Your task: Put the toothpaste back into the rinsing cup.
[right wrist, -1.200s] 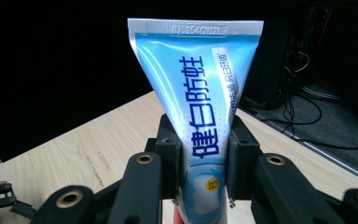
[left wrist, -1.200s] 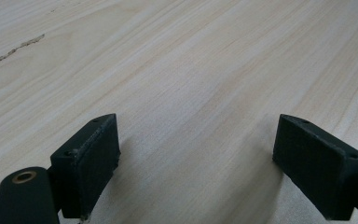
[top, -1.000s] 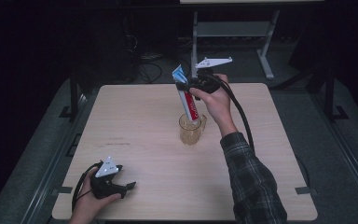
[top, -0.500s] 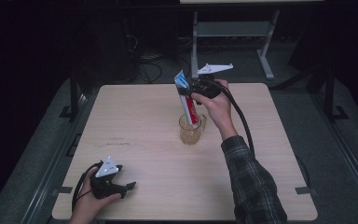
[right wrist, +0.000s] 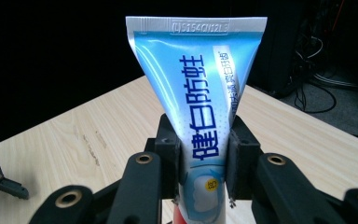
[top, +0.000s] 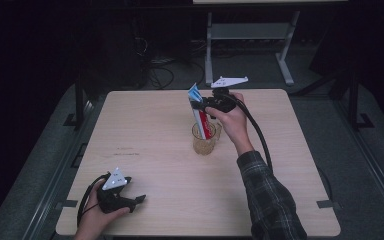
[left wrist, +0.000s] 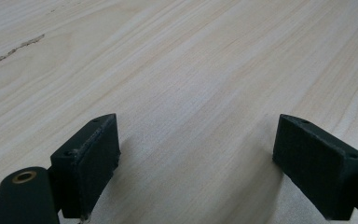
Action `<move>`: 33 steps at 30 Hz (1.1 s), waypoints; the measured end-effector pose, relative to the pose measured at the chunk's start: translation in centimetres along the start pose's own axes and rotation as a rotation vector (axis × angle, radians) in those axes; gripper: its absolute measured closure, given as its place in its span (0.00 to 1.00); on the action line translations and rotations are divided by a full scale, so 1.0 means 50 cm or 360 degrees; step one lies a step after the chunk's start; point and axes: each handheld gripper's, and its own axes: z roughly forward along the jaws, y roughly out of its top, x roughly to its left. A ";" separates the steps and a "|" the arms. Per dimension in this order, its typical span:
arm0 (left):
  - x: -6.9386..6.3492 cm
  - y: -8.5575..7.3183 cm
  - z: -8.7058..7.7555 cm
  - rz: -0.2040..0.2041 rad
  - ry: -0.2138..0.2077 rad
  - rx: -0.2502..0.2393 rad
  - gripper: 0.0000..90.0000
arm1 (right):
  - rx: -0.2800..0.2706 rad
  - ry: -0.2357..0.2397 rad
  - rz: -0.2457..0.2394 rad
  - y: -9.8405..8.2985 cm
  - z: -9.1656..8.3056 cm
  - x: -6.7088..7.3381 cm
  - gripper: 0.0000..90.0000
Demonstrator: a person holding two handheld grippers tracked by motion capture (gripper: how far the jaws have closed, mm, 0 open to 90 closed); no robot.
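My right gripper (top: 201, 103) has its jaws clamped on the blue-and-white toothpaste tube (right wrist: 200, 116), crimped end up, its lower end inside the glass cup (top: 203, 139) near the middle of the table (top: 145, 130). My left gripper (top: 130, 200) rests at the table's near left corner, jaws spread wide over bare wood, gripping nothing.
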 end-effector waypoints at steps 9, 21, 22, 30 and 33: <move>0.000 0.000 0.000 0.0001 0.0000 0.0000 0.15 | 0.0029 0.0001 0.0008 -0.031 -0.002 -0.007 0.78; 0.000 0.000 0.000 -0.0001 0.0000 0.0000 0.15 | 0.0069 -0.0001 0.0004 -0.056 0.003 -0.007 0.78; 0.000 0.000 0.000 -0.0002 0.0000 0.0000 0.15 | 0.0081 -0.0001 0.0000 -0.060 0.004 -0.006 0.78; -0.001 0.000 0.000 -0.0005 0.0000 -0.0001 0.15 | 0.0102 -0.0003 0.0005 -0.072 0.008 -0.005 0.78; -0.001 0.000 0.000 -0.0004 0.0001 0.0000 0.15 | 0.0104 0.0005 0.0008 -0.072 0.008 -0.006 0.77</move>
